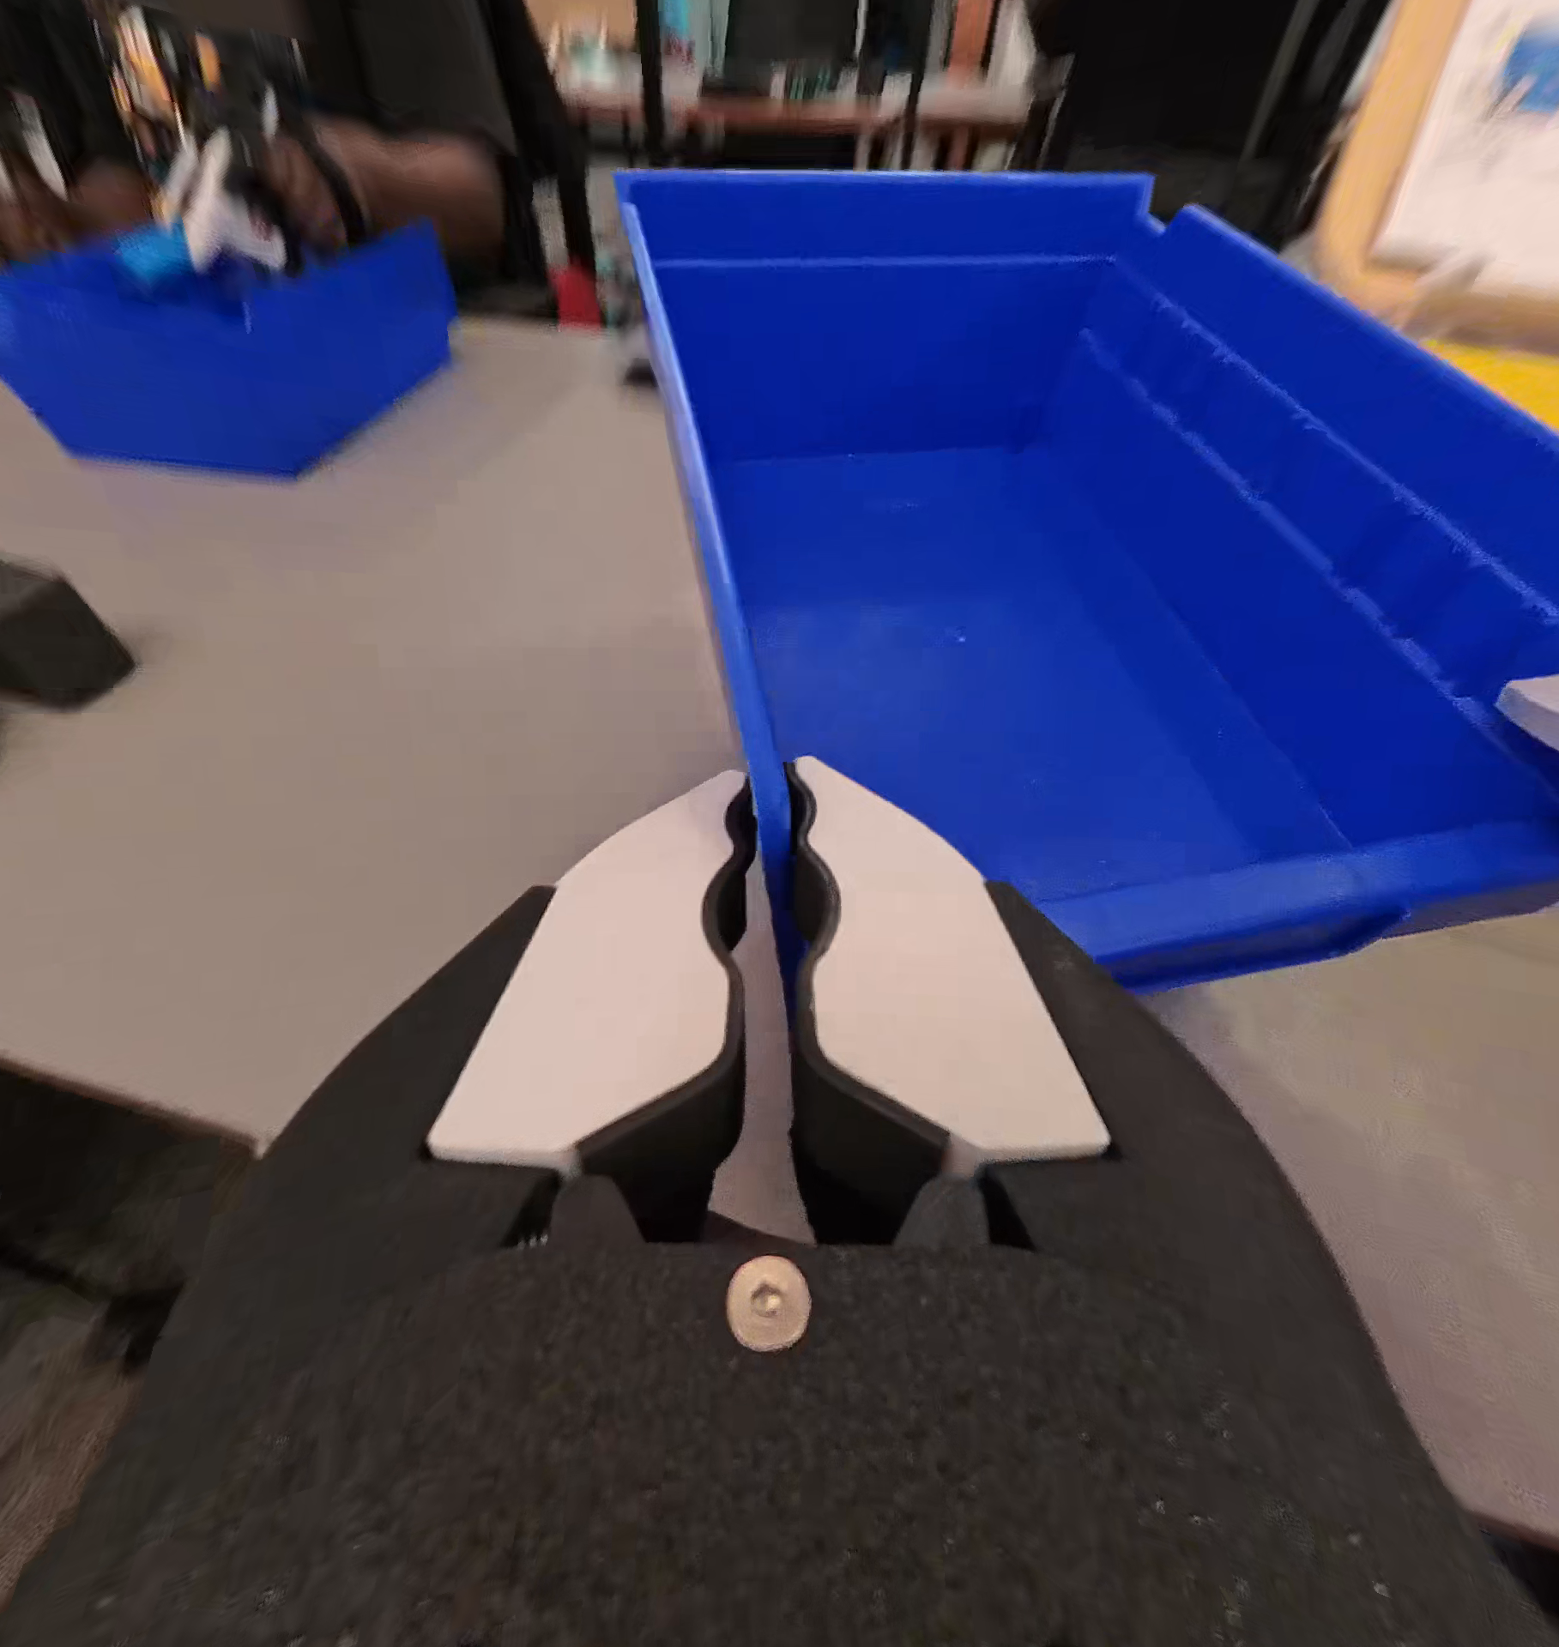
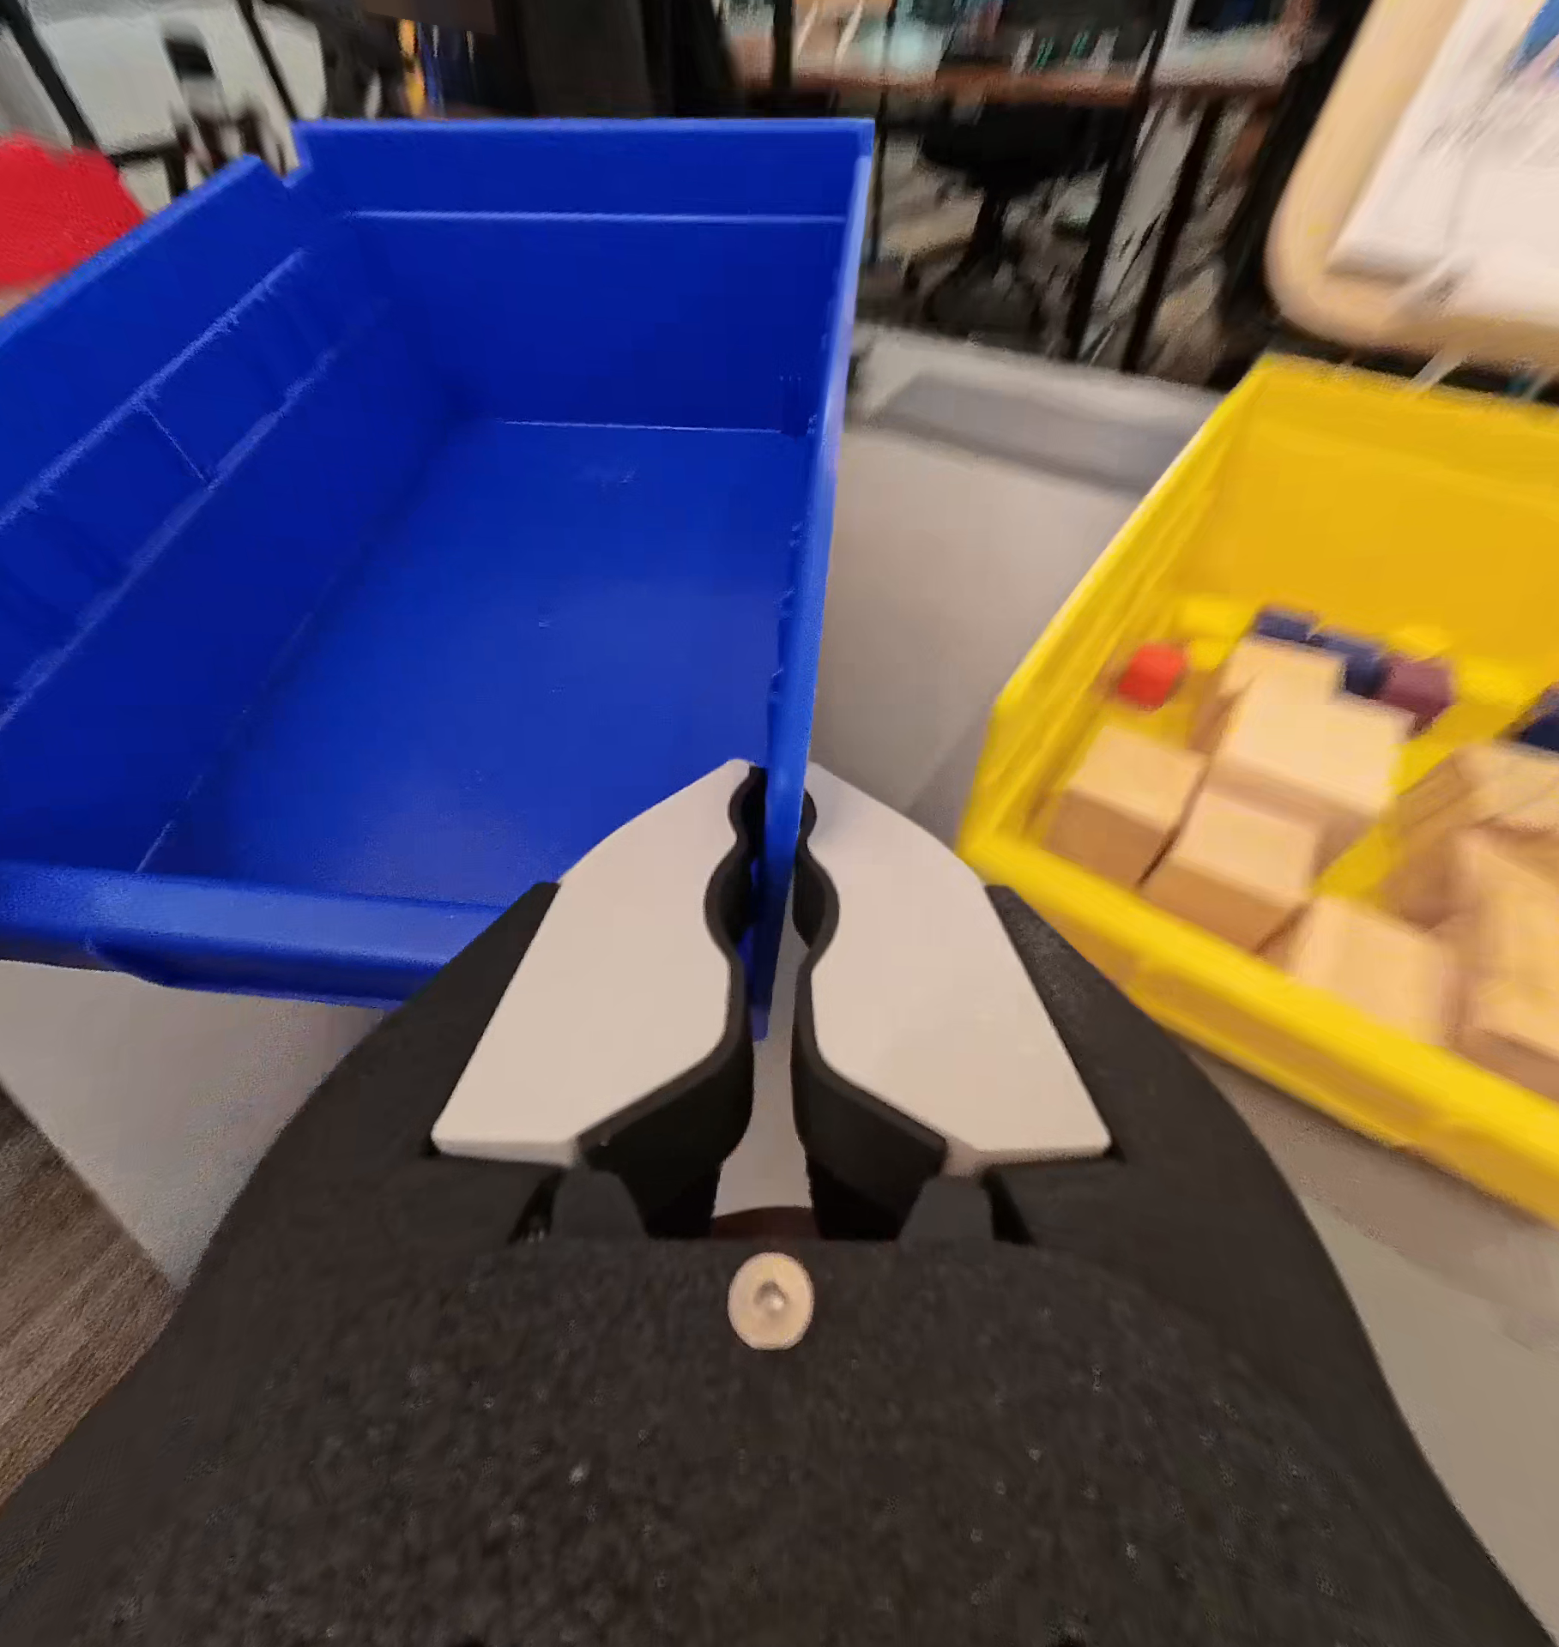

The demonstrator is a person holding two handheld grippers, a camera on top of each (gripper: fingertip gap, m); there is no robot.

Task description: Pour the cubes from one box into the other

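An empty blue box (image 1: pixel 1025 624) stands in front of me on the grey table (image 1: pixel 356 713). My left gripper (image 1: pixel 771 784) is shut on its left side wall near the front corner, with both pads against the wall. My right gripper (image 2: pixel 780 789) is shut on the same blue box (image 2: pixel 490 579) at its right side wall; one of its fingertips (image 1: pixel 1555 708) shows at the right edge of the left wrist view. A yellow box (image 2: pixel 1141 945) to the right holds several wooden cubes (image 2: pixel 1292 802) and small coloured cubes (image 2: pixel 1154 673).
A second blue box (image 1: pixel 214 374) sits at the far left of the table with another gripper over it. A black object (image 1: pixel 27 624) lies at the left edge. A pale framed board (image 2: pixel 1471 178) stands behind the yellow box.
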